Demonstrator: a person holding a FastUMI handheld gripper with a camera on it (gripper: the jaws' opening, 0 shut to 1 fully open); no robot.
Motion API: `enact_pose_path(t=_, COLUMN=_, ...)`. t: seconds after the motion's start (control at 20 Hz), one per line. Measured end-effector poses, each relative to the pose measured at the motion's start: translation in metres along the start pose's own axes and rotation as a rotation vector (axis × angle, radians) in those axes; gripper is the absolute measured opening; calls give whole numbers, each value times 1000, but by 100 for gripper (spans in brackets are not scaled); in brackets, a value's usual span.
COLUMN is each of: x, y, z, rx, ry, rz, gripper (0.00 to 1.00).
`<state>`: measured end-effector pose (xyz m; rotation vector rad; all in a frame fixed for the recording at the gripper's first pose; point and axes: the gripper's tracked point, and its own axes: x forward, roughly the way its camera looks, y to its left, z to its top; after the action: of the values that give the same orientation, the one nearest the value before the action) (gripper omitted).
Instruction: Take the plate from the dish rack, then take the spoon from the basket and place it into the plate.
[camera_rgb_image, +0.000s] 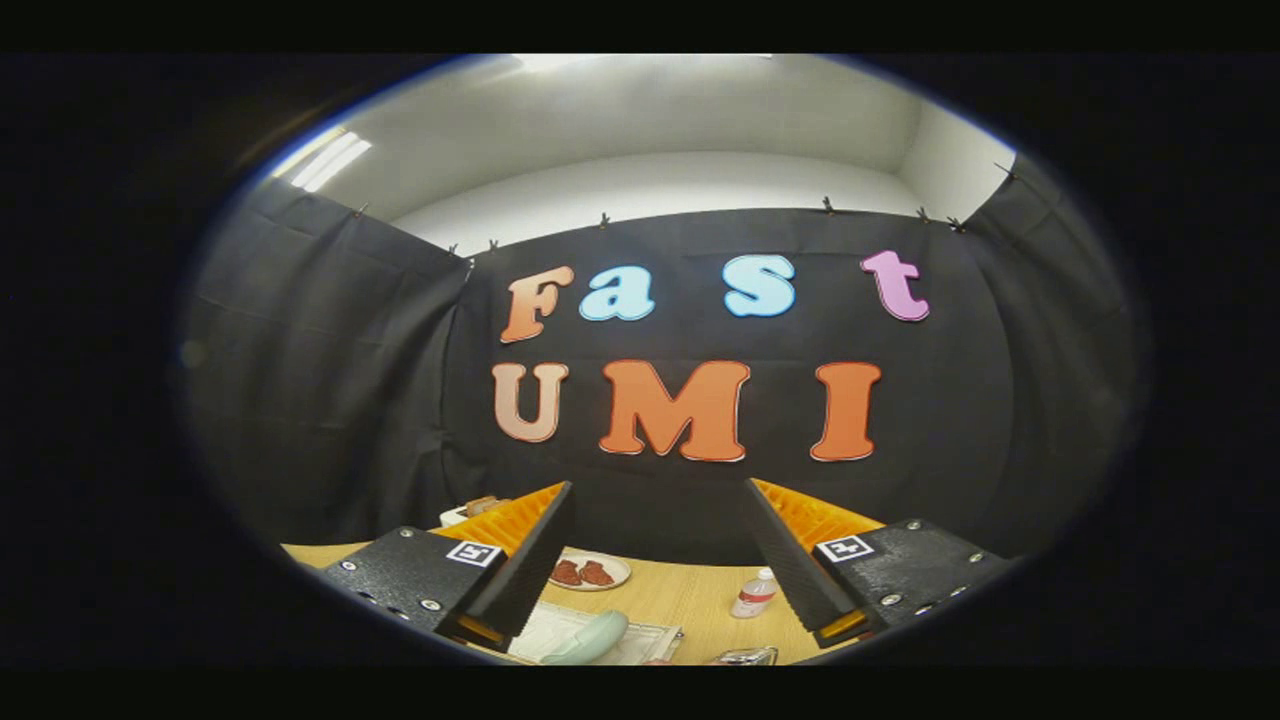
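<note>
Wooden table (680, 595) lies below our gripper (655, 560), fingers wide apart, empty; we'd judge the plate rigid, breakable, best pinched by its rim.

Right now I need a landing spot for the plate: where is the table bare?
Bare table lies between the small plate of red pieces and the bottle, ahead of the open, empty gripper. Nearer, it is crowded: a pale green item on a white mat, and something shiny.
</note>
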<state>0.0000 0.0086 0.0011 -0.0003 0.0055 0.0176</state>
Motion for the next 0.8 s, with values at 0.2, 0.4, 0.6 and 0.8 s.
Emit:
enact_pose_path(t=0.2, x=0, y=2, z=-2, rx=-3, ry=3, rz=8, gripper=98)
enact_pose_path(t=0.4, x=1, y=3, z=-13, rx=4, ry=37, rz=15, gripper=98)
enact_pose_path(t=0.6, x=5, y=9, z=-47, rx=-1, ry=143, rz=31, gripper=99)
enact_pose_path(t=0.8, x=4, y=18, z=-99, rx=-37, ry=312, rz=60, gripper=99)
